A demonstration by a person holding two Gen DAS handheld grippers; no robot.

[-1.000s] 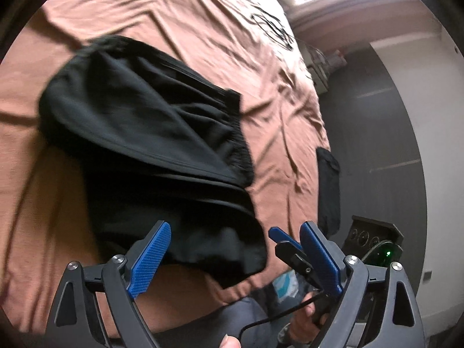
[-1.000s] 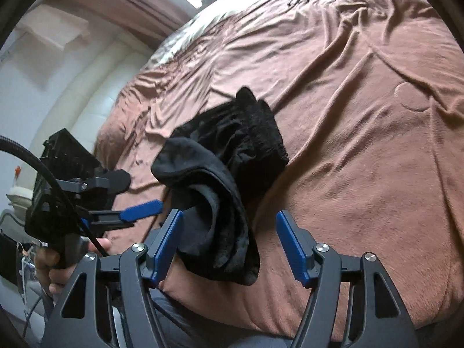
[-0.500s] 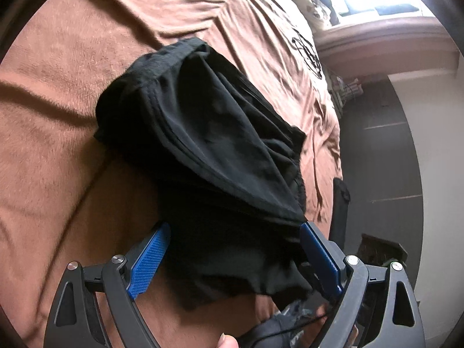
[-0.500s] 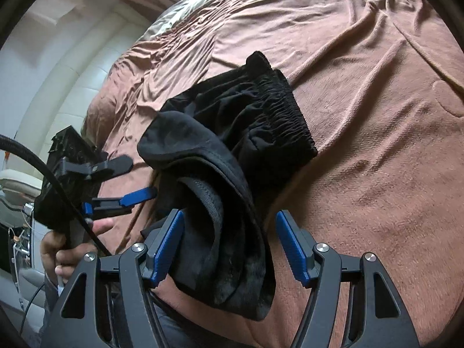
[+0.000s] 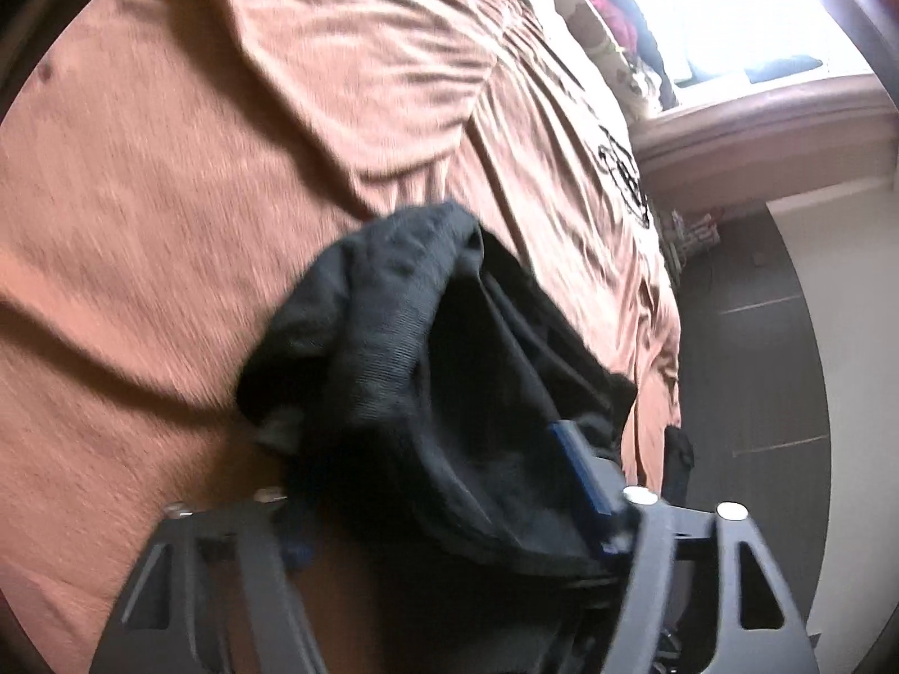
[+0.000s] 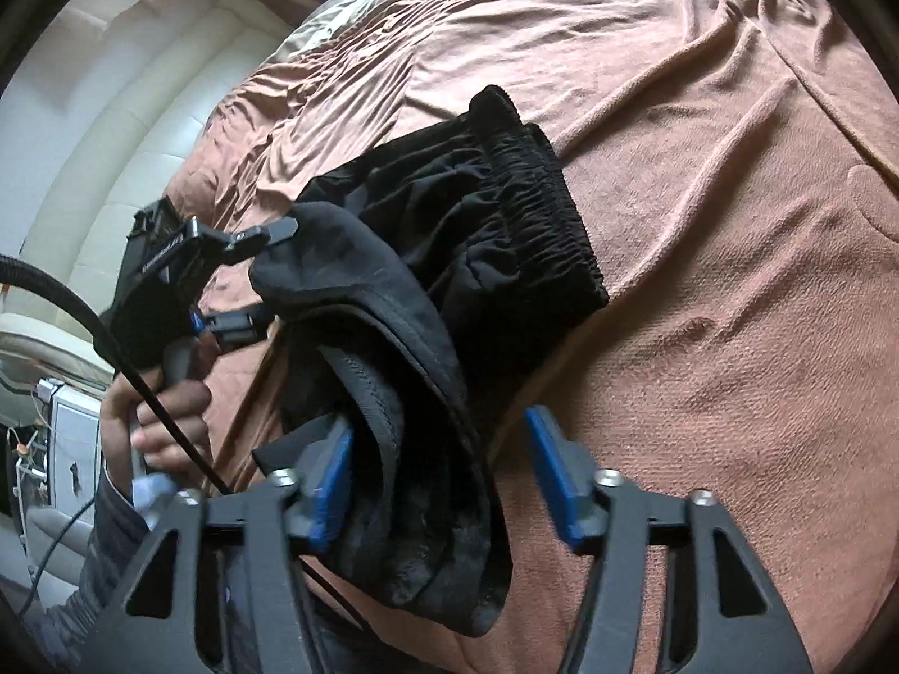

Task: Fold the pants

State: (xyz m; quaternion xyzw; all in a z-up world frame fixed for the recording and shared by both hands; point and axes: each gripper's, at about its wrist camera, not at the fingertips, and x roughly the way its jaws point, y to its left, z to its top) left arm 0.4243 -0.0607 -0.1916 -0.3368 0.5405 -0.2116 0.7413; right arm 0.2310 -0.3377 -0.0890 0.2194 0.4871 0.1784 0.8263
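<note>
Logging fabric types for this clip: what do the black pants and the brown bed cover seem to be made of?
Black pants: a thin matte woven fabric, likely synthetic or cotton blend; it drapes limply, and the waistband is gathered elastic with fine ribs. Brown bed cover: a soft, slightly fuzzy knit or fleece-like cloth; it shows a nap and loose wrinkles, no sheen.

I see the pants [image 6: 449, 258] as matt black woven cloth, their waistband [image 6: 539, 208] a gathered, ribbed elastic. The bedspread [image 6: 730, 292] under them is brown cloth with a short, rough nap, creased in soft folds. My right gripper [image 6: 438, 483] shows matt black plastic arms, textured blue pads [image 5: 579, 460] and bright metal screw heads [image 6: 609, 476].
</note>
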